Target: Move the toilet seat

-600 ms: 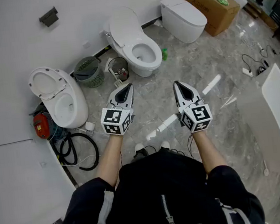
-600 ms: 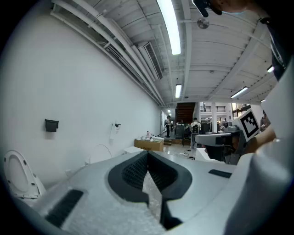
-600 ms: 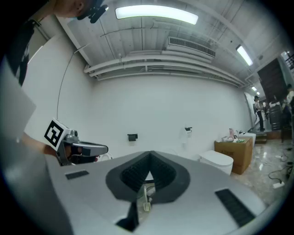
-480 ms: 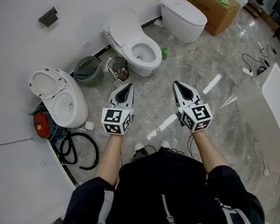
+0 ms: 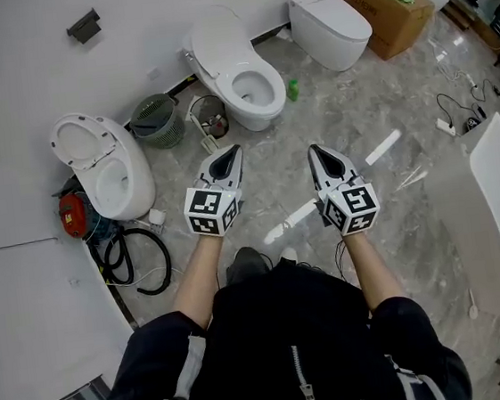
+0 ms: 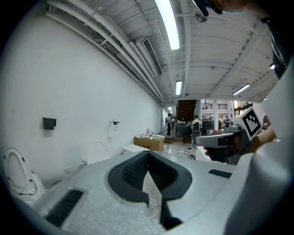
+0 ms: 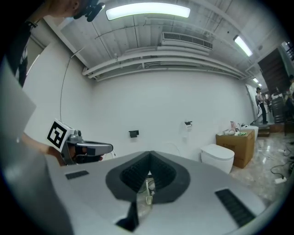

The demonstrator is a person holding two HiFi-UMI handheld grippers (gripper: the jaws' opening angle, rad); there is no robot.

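From the head view, both forearms reach forward side by side. I judge they are held ready rather than working, since the person stands well back on the marble floor. The left gripper and right gripper aim roughly at the middle toilet. Its toilet seat seems to lie on the bowl, well apart from both.

The left gripper view shows that gripper's jaws pressed together on nothing, pointing almost level along the wall.

The right gripper view shows the same: jaws closed, empty, nearly level.
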